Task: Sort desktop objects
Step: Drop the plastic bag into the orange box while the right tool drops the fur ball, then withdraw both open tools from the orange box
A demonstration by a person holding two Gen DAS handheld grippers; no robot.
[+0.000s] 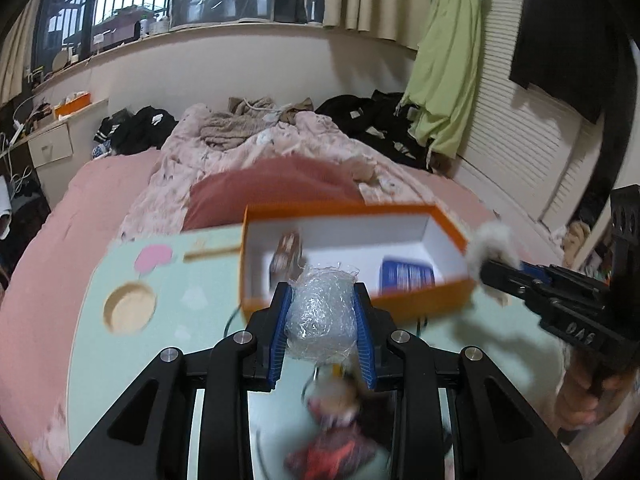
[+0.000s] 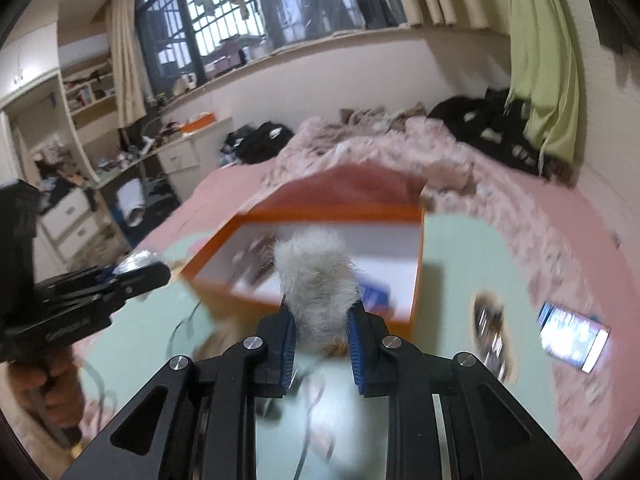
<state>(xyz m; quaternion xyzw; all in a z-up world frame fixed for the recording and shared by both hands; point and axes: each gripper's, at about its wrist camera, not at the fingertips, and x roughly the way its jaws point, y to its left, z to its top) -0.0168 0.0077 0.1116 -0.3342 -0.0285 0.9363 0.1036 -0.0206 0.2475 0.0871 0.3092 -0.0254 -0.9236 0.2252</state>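
Left gripper (image 1: 322,312), blue pads clamped on a crumpled ball of clear plastic wrap (image 1: 322,316), held above the pale green tabletop (image 1: 168,320) just in front of the near wall of the open orange cardboard box with white inside (image 1: 448,216). Right gripper (image 2: 321,320) pinched tight on a fluffy white-grey fur pompom (image 2: 316,276), also off the table and at the box's near edge; in the left wrist view that pompom sits at the box's right corner.

Inside the box: a blue printed card or packet (image 1: 406,278) at the right end, a small brownish item (image 1: 286,254) at the left end, too blurred to identify. On the table left of the box: a round wooden cutout (image 1: 129,307), a pink shape (image 1: 153,258), a thin wooden strip (image 1: 212,251). Blurry red and dark bundle (image 1: 332,440) under the left gripper, partly hidden by its frame. Right wrist view shows a lit phone screen (image 2: 574,338) on the pink bed cover (image 2: 580,240), and a smeared dark object (image 2: 490,332) at the table's right edge, unreadable. Thin cables (image 2: 188,320) lie on the table, partly covered by the gripper.

Behind: rumpled pink blanket (image 1: 224,156), black clothes (image 1: 360,116), hanging green garment (image 1: 448,64). A hand (image 2: 44,384) grips the left tool's handle, cut off by the frame. Whole foreground is motion-blurred
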